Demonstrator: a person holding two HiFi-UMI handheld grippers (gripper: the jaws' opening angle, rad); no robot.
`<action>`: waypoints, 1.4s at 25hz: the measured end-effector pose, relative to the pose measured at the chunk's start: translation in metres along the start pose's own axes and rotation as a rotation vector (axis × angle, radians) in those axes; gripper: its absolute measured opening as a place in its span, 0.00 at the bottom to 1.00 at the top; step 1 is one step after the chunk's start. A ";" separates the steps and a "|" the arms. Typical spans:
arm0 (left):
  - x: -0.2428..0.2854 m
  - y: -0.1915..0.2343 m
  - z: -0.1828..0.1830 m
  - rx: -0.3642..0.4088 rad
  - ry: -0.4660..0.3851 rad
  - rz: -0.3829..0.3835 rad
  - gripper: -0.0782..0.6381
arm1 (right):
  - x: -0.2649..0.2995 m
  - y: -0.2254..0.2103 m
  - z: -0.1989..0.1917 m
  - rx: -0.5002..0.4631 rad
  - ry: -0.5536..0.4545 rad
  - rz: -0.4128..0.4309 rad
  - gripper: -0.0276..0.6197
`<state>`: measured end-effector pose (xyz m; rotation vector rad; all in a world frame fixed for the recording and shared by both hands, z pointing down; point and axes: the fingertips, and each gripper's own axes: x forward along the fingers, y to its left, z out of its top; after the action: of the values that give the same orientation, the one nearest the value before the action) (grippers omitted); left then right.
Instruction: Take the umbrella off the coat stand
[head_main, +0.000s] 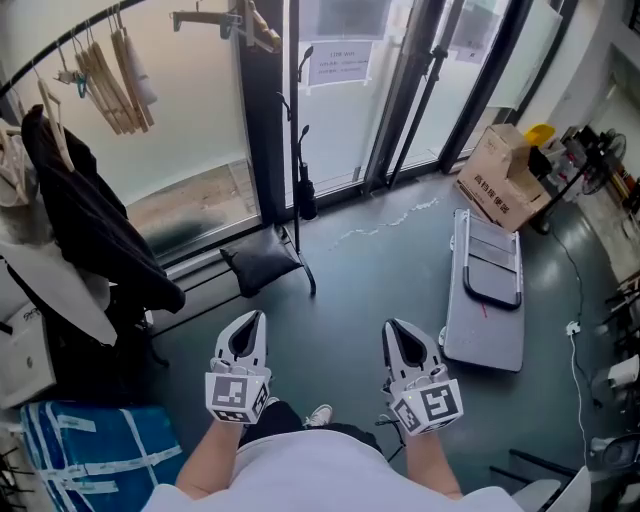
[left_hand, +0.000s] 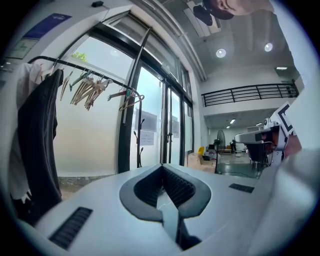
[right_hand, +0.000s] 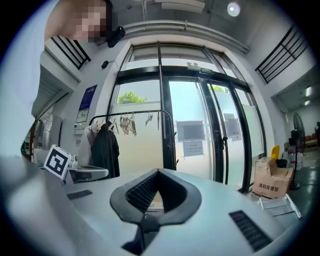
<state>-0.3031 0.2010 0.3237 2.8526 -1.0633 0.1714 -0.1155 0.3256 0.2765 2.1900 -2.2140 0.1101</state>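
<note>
Head view: left gripper (head_main: 254, 318) and right gripper (head_main: 393, 326) are held side by side over the grey floor (head_main: 380, 265). Black umbrella (head_main: 306, 192) hangs low on the coat stand (head_main: 296, 110) against the glass door, well ahead of both grippers.

Left gripper view: left gripper (left_hand: 162, 167) jaws pressed together, nothing between them. Clothes rail (left_hand: 75, 66) with hangers at upper left.

Right gripper view: right gripper (right_hand: 158, 171) jaws closed too, empty. Cardboard box (right_hand: 272, 176) at right.

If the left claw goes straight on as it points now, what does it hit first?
Looks free most of the way; then the left claw lines up roughly with a black door frame. The coat stand stands slightly left of that line. Depth is unclear.
</note>
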 end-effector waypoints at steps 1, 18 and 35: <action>0.001 -0.002 -0.004 -0.003 0.005 0.003 0.14 | -0.002 -0.003 -0.004 0.000 0.006 -0.001 0.07; 0.153 0.003 -0.015 -0.030 0.058 -0.066 0.14 | 0.077 -0.102 -0.030 0.032 0.087 -0.081 0.07; 0.352 0.065 0.005 -0.071 0.116 -0.104 0.14 | 0.243 -0.195 -0.004 0.017 0.070 -0.100 0.07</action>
<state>-0.0812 -0.0762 0.3702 2.7876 -0.8795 0.2817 0.0768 0.0815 0.3035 2.2639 -2.0710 0.2012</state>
